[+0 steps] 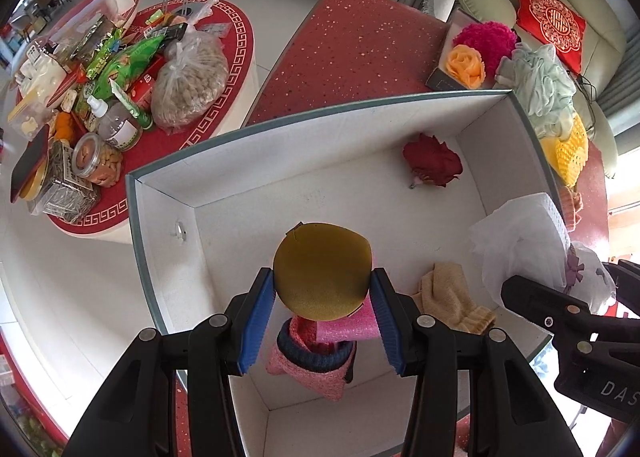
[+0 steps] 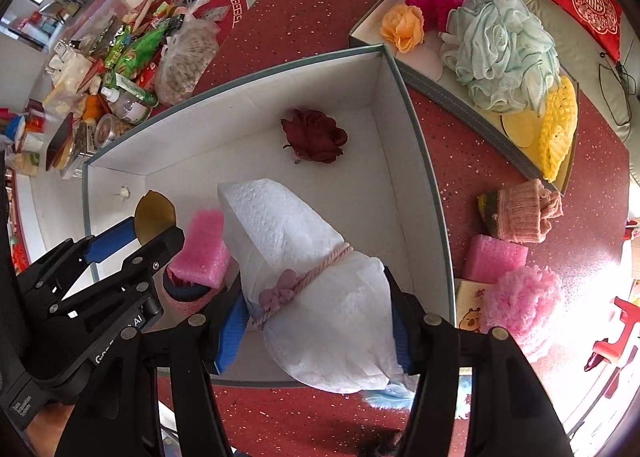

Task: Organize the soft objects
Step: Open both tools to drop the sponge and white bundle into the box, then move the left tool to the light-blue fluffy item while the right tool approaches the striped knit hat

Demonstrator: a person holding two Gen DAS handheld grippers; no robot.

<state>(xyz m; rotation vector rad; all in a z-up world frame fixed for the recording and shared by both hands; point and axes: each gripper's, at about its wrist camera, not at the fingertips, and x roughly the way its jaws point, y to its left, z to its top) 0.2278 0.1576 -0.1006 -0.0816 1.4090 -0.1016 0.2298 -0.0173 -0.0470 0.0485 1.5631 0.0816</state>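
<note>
My left gripper (image 1: 323, 291) is shut on a round olive-yellow sponge (image 1: 322, 269), held over the inside of a big white box (image 1: 168, 217). On the box floor lie a dark red fabric rose (image 1: 432, 161), a pink knitted sock (image 1: 312, 365), a pink foam block (image 1: 348, 327) and a beige sock (image 1: 452, 297). My right gripper (image 2: 318, 331) is shut on a white paper-wrapped bundle (image 2: 312, 277) tied with a pink cord, hanging over the same box (image 2: 424, 185) near its front edge. The left gripper (image 2: 132, 241) shows beside it with the sponge (image 2: 154, 217).
A shallow tray (image 2: 460, 93) right of the box holds an orange flower, a magenta pompom, a mint bath pouf and yellow knitwear. A pink sock, pink foam and a pink pompom (image 2: 520, 305) lie on the red cloth. A round table (image 1: 120, 69) with snacks stands left.
</note>
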